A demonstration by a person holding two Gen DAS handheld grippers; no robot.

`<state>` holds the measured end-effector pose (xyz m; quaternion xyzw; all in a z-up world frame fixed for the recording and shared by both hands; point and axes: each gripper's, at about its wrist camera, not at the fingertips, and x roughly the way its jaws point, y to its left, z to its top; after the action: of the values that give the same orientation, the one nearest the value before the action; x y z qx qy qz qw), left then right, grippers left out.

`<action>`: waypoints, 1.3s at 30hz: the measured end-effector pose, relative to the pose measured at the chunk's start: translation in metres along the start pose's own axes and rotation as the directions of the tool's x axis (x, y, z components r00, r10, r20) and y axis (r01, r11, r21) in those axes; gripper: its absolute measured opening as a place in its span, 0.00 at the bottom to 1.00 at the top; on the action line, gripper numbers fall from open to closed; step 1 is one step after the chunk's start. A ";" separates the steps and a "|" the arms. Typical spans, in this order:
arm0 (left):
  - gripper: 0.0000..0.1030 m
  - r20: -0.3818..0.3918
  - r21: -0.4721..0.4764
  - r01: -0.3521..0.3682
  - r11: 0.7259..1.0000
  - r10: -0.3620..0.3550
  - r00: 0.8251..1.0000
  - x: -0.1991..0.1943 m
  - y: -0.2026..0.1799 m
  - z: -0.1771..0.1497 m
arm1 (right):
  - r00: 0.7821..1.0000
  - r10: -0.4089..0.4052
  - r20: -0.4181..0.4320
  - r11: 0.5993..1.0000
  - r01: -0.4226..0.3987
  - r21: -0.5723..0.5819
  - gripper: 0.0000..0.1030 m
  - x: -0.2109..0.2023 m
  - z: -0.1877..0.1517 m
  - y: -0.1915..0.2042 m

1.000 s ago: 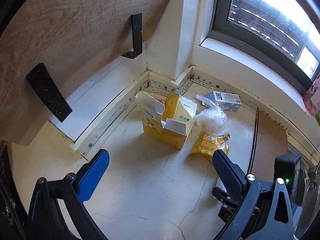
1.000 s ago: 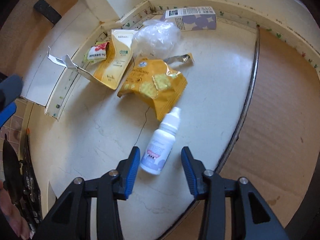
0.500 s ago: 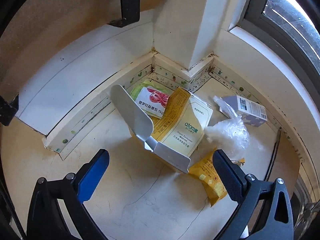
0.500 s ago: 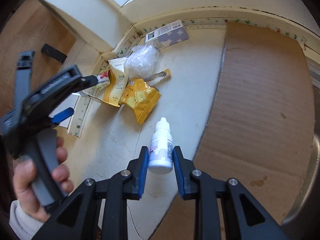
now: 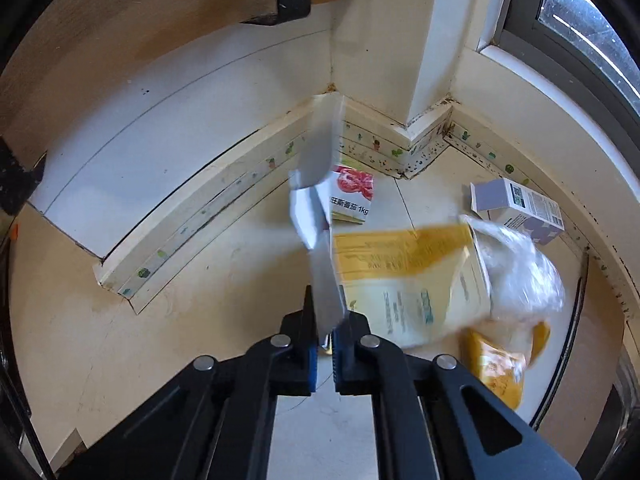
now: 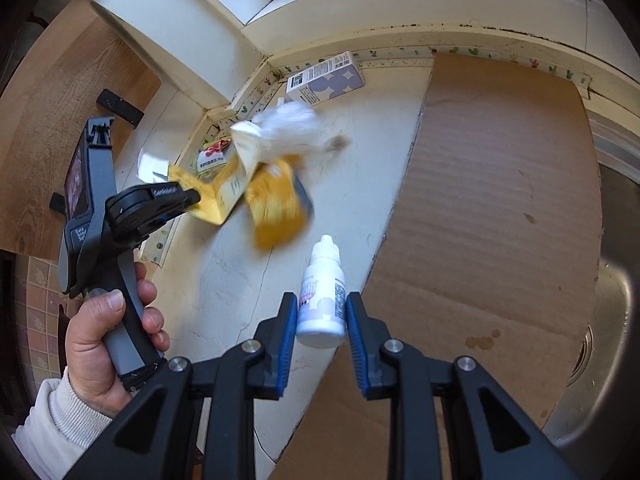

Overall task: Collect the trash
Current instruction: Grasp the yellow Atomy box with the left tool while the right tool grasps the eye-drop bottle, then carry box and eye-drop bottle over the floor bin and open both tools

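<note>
Since the earlier frames, the left gripper (image 5: 323, 340) has come down and its jaws have just snapped together on the grey flap of the yellow carton (image 5: 404, 284), which now hangs tilted and motion-blurred above the countertop (image 5: 224, 280). Against it, the plastic bag (image 5: 520, 272) and snack packet (image 5: 496, 364) smear out of focus. Right gripper (image 6: 321, 330) pinches the white dropper bottle (image 6: 322, 300) clear of the surface. Skirting and corner pillar (image 5: 404, 40) hem the pile; open counter lies nearer, cardboard sheet (image 6: 500, 208) alongside. Sink (image 6: 612, 280) is cut off.
</note>
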<state>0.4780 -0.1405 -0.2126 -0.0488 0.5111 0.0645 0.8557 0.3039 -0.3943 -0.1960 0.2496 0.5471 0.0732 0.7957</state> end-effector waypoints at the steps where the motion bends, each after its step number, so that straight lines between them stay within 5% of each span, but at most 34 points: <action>1: 0.03 0.018 -0.002 -0.002 1.000 0.002 1.000 -0.008 0.005 -0.002 | 1.000 -0.001 0.004 1.000 0.001 -0.006 0.24 -0.002 -0.001 0.001; 12: 0.03 0.187 0.041 -0.010 0.999 0.002 0.982 -0.115 0.071 -0.065 | 0.999 -0.027 0.047 0.998 0.029 -0.052 0.24 -0.032 -0.037 0.031; 20: 0.03 0.147 0.104 0.101 0.989 -0.116 0.982 -0.195 0.139 -0.132 | 0.990 -0.058 0.125 0.993 0.070 -0.098 0.24 -0.082 -0.094 0.094; 28: 0.04 0.176 0.215 0.167 0.962 -0.206 0.963 -0.270 0.201 -0.205 | 0.977 -0.055 0.204 0.989 0.082 -0.127 0.24 -0.131 -0.186 0.178; 39: 0.04 0.110 0.317 0.184 0.931 -0.229 0.967 -0.278 0.265 -0.281 | 0.982 -0.118 0.147 0.984 0.136 -0.118 0.24 -0.120 -0.304 0.224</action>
<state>0.0607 0.0626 -0.1056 0.0346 0.4432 -0.1020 0.8899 0.0159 -0.1504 -0.0729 0.1672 0.4993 0.0396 0.8492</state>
